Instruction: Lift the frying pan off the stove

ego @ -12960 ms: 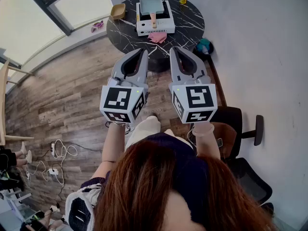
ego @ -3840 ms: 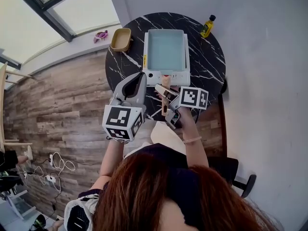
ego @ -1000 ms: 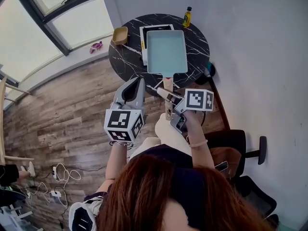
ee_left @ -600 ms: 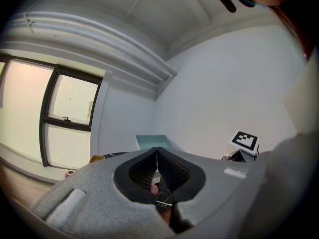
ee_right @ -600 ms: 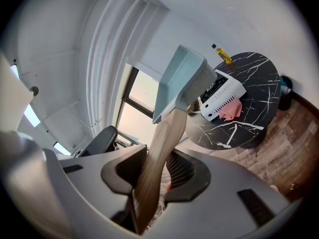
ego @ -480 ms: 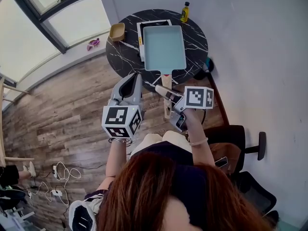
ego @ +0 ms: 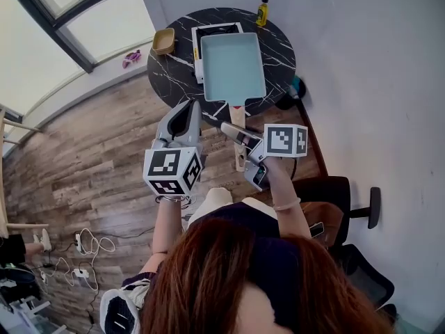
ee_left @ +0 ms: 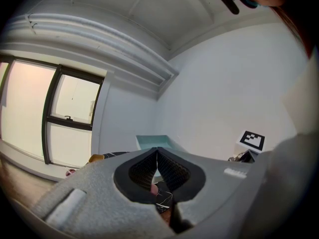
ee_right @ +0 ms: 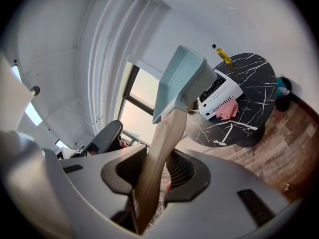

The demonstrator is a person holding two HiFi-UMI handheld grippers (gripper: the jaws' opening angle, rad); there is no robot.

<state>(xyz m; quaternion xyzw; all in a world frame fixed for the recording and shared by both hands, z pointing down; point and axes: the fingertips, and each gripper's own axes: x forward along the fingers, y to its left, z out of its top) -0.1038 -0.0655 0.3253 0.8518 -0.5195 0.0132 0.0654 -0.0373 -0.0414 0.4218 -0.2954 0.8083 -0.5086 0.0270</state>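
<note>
A light teal rectangular frying pan (ego: 233, 67) hangs in the air above the round black marble table (ego: 278, 61), level, its wooden handle (ego: 238, 132) pointing back at me. My right gripper (ego: 240, 149) is shut on that handle; in the right gripper view the handle (ee_right: 155, 156) runs between the right gripper (ee_right: 157, 172) jaws up to the pan (ee_right: 180, 78). The white stove (ego: 201, 32) shows from under the pan's far left corner and sits on the table (ee_right: 249, 116) as the stove (ee_right: 219, 96). My left gripper (ego: 186, 111) is shut and empty, left of the handle, with the left gripper (ee_left: 157, 151) aimed past the pan (ee_left: 149, 142).
A wooden bowl (ego: 164, 40) and an oil bottle (ego: 262, 10) stand on the table. A pink cloth (ee_right: 227, 109) lies by the stove. A teal bin (ego: 295, 89) sits under the table's right side, a chair (ego: 341, 204) at my right, cables (ego: 87, 245) on the floor.
The pan, which sat on the stove a few seconds ago, is held clear of it. Over the last second it stays gripped while the table drifts slightly up and left in view.
</note>
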